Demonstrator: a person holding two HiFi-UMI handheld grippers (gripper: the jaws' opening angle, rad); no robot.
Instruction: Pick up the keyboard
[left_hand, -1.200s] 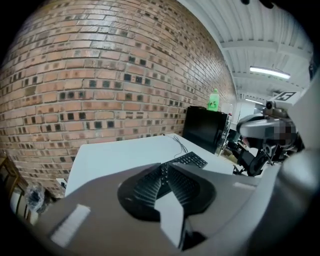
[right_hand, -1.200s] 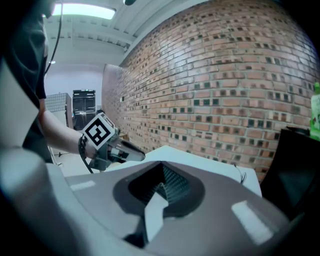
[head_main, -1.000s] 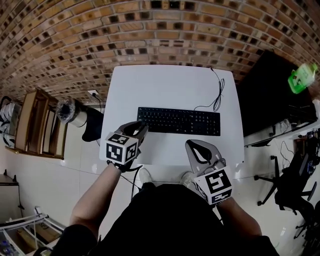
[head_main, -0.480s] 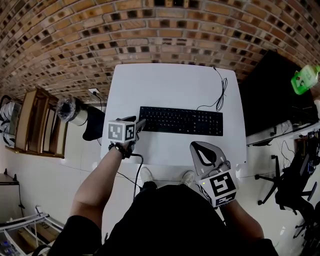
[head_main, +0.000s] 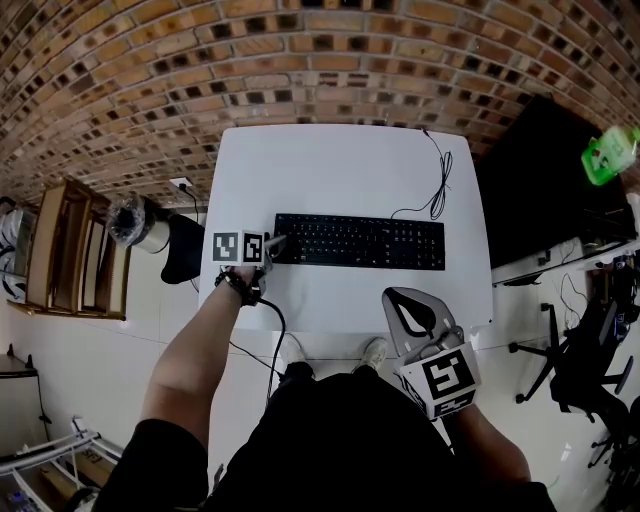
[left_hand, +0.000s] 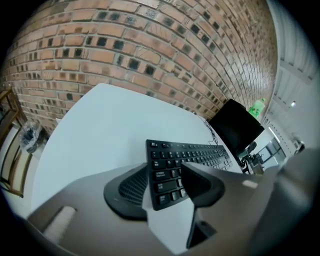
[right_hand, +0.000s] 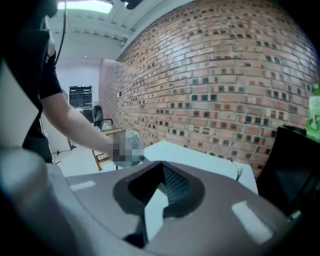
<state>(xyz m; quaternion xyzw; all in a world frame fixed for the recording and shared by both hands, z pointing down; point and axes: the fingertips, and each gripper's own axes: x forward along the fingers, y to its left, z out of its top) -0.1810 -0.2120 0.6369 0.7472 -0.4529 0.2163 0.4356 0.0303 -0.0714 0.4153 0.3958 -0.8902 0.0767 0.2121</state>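
**Left hand-held gripper (left_hand: 162, 187) spread around the left end of the keyboard (head_main: 360, 242); grip not yet made.**

The white tabletop (head_main: 340, 165) carries the black keyboard flat across its middle, long side parallel to the near edge. The keyboard's cable (head_main: 437, 195) lies in a loose loop toward the far right corner and is judged slack enough not to hinder a lift. The left hand-held gripper tilts down at the keyboard's short left end. Its jaws stand wide apart with that end's near corner between them, and the pads do not appear to press on it. This placement is judged deliberate, since the thin edge there fits the opening. The right hand-held gripper (head_main: 408, 310) has its jaws pressed together on nothing. It sits by the tabletop's near right corner, apart from the keyboard, and is judged to be kept clear of the approach.
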